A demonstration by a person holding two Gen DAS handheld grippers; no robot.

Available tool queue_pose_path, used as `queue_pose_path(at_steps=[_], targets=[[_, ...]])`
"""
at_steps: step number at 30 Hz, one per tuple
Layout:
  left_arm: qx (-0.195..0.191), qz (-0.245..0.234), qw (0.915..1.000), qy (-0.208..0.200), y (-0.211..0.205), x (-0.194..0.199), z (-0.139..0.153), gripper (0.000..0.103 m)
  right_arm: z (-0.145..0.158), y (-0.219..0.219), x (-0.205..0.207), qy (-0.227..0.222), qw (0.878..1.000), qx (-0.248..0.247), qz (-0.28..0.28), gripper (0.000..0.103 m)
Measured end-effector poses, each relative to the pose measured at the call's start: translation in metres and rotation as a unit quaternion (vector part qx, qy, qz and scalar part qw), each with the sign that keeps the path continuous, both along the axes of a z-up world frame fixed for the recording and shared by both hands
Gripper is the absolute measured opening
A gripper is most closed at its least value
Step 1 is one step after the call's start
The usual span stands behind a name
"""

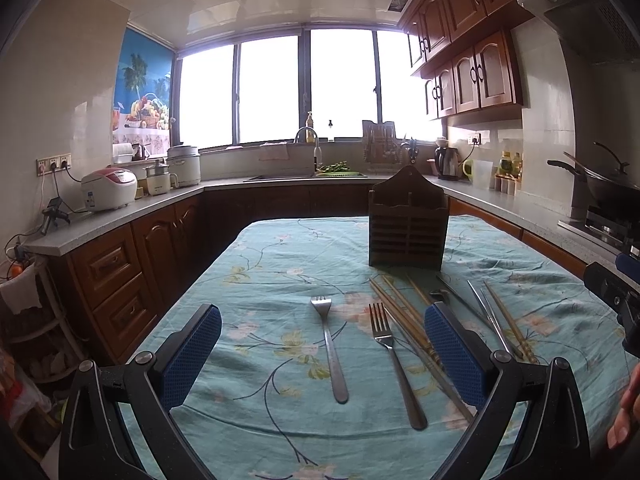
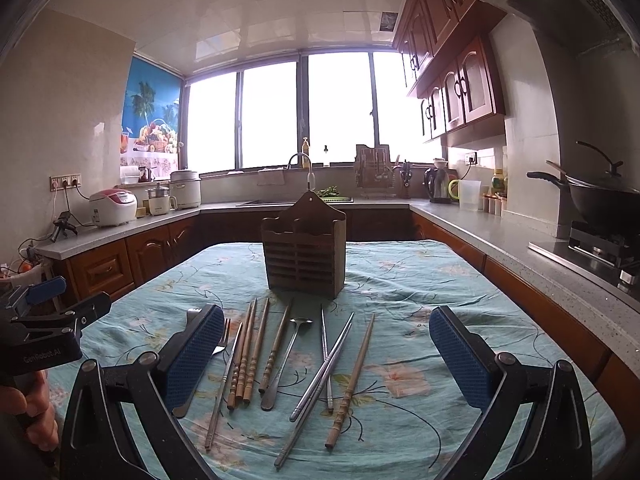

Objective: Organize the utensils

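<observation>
A dark wooden utensil holder (image 1: 407,228) (image 2: 304,254) stands upright and empty-looking at the far middle of the floral tablecloth (image 1: 280,256) (image 2: 420,280). Two metal forks (image 1: 330,348) (image 1: 394,364) lie flat between the fingers of my left gripper (image 1: 322,354), which is open above them. Wooden chopsticks (image 1: 400,316) (image 2: 245,360), a metal spoon (image 2: 286,356), metal chopsticks (image 2: 324,368) and a single wooden chopstick (image 2: 352,376) lie loose in front of the holder. My right gripper (image 2: 328,358) hovers open over these. Its left finger (image 2: 196,356) hides part of the forks.
Grey counters with wooden cabinets ring the table. A rice cooker (image 1: 109,188) stands left, a sink (image 1: 304,176) at the back, a kettle (image 2: 438,186) and a wok on the stove (image 2: 600,200) to the right. A hand (image 2: 24,408) holds the left gripper.
</observation>
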State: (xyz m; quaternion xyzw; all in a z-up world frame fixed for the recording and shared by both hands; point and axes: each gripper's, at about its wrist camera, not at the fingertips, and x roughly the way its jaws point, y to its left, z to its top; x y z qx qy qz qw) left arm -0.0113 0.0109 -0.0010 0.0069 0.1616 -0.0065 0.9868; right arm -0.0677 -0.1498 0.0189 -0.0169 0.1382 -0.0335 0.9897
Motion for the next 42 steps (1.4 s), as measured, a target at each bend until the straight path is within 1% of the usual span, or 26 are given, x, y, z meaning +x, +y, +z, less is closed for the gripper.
queue_pose_path(at_steps=[15, 32, 39, 42], targets=[[-0.003, -0.004, 1.0, 0.004, 0.002, 0.004, -0.001, 0.102, 0.002, 0.002, 0.002, -0.001, 1.0, 0.003, -0.002, 0.103], [0.004, -0.009, 0.9999, 0.005, -0.007, 0.007, -0.002, 0.102, -0.001, -0.002, 0.007, 0.005, 1.0, 0.011, -0.002, 0.103], [-0.002, -0.013, 0.9998, 0.014, -0.006, 0.012, -0.001, 0.102, -0.003, -0.004, 0.013, 0.015, 1.0, 0.017, -0.003, 0.103], [-0.005, -0.019, 0.9995, 0.026, -0.007, 0.018, 0.0, 0.102, -0.003, -0.007, 0.019, 0.024, 0.999, 0.021, -0.003, 0.103]])
